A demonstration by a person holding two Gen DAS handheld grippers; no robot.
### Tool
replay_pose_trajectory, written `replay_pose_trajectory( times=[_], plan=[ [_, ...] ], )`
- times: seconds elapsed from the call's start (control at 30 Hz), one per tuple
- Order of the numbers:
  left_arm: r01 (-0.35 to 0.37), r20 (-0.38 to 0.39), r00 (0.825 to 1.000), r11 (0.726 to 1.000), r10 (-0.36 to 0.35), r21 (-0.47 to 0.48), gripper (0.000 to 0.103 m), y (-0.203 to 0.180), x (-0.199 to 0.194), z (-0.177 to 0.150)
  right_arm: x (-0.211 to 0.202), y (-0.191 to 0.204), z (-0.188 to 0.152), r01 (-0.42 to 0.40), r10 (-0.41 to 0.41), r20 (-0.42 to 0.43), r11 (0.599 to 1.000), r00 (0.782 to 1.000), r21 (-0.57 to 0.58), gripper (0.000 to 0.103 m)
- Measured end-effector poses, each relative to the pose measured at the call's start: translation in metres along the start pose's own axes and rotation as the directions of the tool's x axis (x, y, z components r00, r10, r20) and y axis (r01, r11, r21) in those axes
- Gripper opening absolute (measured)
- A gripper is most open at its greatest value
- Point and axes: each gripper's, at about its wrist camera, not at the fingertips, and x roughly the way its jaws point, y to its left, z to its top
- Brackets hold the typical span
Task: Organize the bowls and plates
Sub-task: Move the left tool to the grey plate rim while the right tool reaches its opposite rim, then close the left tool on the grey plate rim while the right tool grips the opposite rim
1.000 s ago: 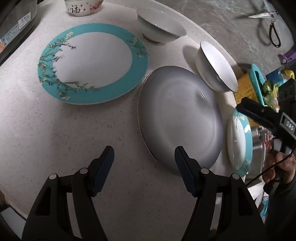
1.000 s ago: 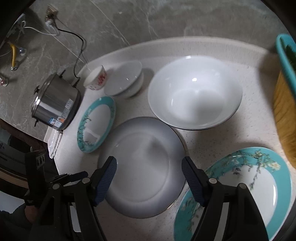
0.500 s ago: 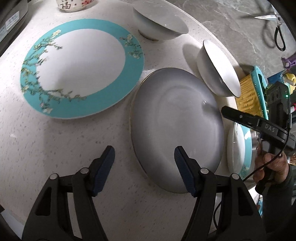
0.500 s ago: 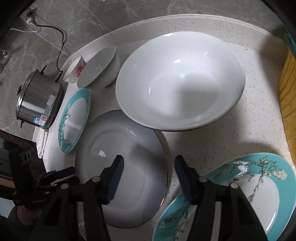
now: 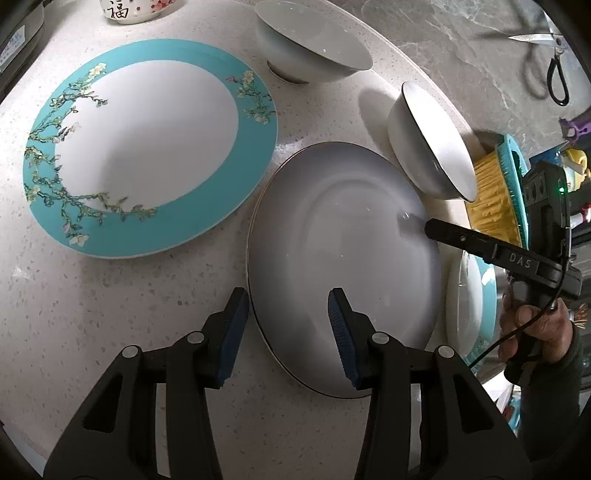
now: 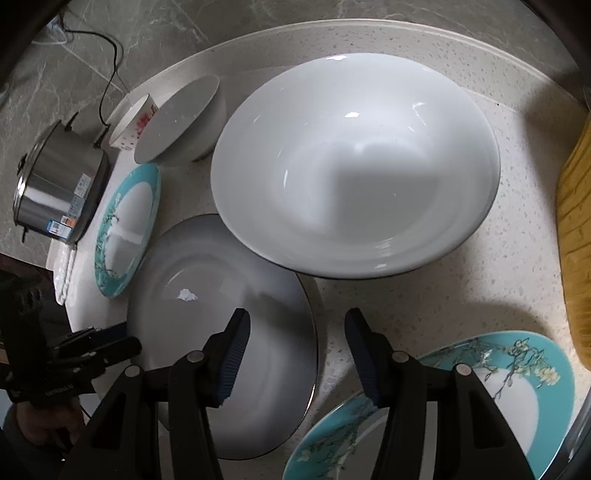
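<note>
Now, here is what I have in front of me.

Left gripper: my left gripper (image 5: pixel 286 325) is wide open and holds nothing. Its jaws sit on each side of the near rim of the grey plate (image 5: pixel 343 258), at 6 o'clock on that plate. I think I put them there so I can pinch the rim.

Right gripper: my right gripper (image 6: pixel 295 347) is wide open too, and it holds nothing. One jaw is over the grey plate (image 6: pixel 229 317) and one is over the counter (image 6: pixel 424 291), so the plate's edge runs between them.

Grey plate: it lies flat on the counter, in the middle of all the dishes. Both tools are at it from two sides, so I guess it is the one I will lift first.

Big white bowl: the big white bowl (image 6: pixel 354 166) sits at 12 o'clock from my right gripper. Its rim hangs over the grey plate's edge. I can't tell if they touch.

Teal plates: one teal plate (image 5: pixel 147 155) is at 10 o'clock from my left gripper, just beside the grey plate. The other teal plate (image 6: pixel 461 398) is at 4 o'clock from my right gripper. They match, so they could stack.

Small bowls: a grey bowl (image 5: pixel 310 48) and a red-flower cup (image 5: pixel 136 9) sit far back at 12 o'clock.
</note>
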Motion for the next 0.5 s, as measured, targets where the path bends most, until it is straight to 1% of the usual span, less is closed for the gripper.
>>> replay_pose_trajectory(
  times=[0.1,0.2,0.27,0.33,0.5],
  plan=[
    [-0.01,0.004,1.0,1.0,0.01,-0.006,0.039,0.001,-0.0004,-0.0006,-0.0005,0.002,-0.0033,-0.024,0.024,0.001,1.0,1.0,0.016,0.058],
    [-0.002,0.006,1.0,1.0,0.002,-0.008,0.039,0.0024,-0.0006,-0.0005,0.0004,0.0085,-0.0061,-0.01,0.011,0.004,1.0,1.0,-0.02,0.06],
    [0.008,-0.001,1.0,1.0,-0.008,-0.002,0.035,0.002,0.0003,-0.0001,0.0001,0.0083,-0.0058,-0.022,0.022,0.0,0.999,1.0,-0.031,0.061],
    [0.005,-0.002,1.0,1.0,-0.005,0.003,0.035,0.0,0.0011,0.001,-0.001,0.0056,-0.0057,-0.035,0.035,-0.004,0.999,0.999,-0.032,0.059],
    [-0.006,-0.007,1.0,1.0,0.006,0.021,0.033,0.0008,0.0016,0.0011,0.0,0.0065,-0.0068,-0.013,0.012,-0.008,0.998,1.0,-0.057,0.055]
  ],
)
